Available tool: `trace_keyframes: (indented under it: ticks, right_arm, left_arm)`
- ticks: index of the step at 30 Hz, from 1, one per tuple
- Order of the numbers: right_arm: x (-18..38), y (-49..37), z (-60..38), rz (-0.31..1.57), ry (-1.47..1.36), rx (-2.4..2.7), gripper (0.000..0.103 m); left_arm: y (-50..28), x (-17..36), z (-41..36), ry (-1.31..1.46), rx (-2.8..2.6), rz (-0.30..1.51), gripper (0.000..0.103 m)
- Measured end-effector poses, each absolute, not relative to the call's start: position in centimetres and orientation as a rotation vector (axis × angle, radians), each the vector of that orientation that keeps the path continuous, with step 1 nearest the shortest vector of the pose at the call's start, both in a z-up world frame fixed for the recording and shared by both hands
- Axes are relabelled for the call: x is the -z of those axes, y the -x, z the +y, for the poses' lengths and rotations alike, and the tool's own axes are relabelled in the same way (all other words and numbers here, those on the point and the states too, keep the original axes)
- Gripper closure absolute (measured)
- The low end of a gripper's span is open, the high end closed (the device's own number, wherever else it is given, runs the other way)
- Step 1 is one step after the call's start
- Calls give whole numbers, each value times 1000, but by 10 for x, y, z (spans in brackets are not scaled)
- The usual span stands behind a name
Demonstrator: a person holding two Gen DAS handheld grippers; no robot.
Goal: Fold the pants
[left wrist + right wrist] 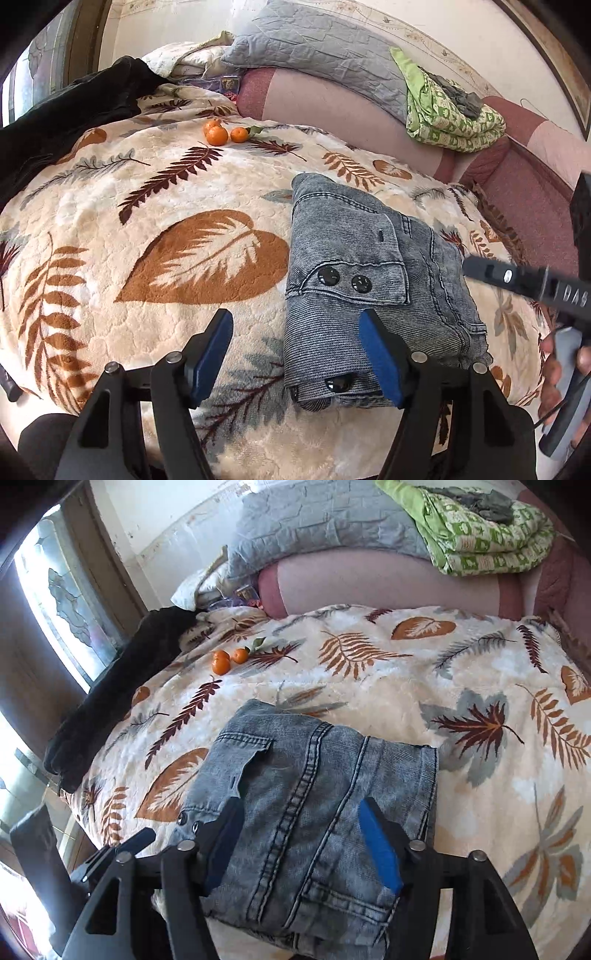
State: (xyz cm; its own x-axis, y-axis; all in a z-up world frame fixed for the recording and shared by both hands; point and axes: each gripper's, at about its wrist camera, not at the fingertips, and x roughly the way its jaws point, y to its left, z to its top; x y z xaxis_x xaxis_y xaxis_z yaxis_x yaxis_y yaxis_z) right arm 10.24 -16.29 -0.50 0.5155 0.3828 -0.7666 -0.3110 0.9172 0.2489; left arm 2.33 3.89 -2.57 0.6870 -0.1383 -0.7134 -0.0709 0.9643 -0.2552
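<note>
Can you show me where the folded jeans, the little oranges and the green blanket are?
folded jeans (369,258), left wrist view, on the pocket flap.
oranges (217,136), left wrist view, on the front fruit.
green blanket (480,542), right wrist view, on its patterned top.

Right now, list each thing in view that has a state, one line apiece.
pants: folded into a compact bundle, lying on the blanket.
left hand-held gripper: open, holding nothing.
right hand-held gripper: open, above the pants.
oranges: loose, resting on the blanket.
green quilt: folded.
</note>
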Motion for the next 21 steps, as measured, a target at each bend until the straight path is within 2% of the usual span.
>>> trace_keyframes:
  ticks: [1,3,9,13,17,21]
  right_arm:
    - [23,-104,-165,996,-72,-406,18]
    - [63,-111,-174,1145,-102,-385,18]
    - [32,-97,-207,1002,-276,-428,18]
    - [38,-103,-249,1033,-454,-421,18]
    - [50,-114,-290,1087,-662,-422,18]
    - [59,-138,-285,1158,-727,-521,18]
  left_arm:
    - [-22,26,39,271,35,821,30]
    - [-21,25,37,261,34,836,30]
    - [-22,16,38,228,14,872,30]
    - [-39,11,51,289,64,910,29]
    - [-75,21,75,501,168,985,25]
    - [-113,39,76,521,260,1069,25]
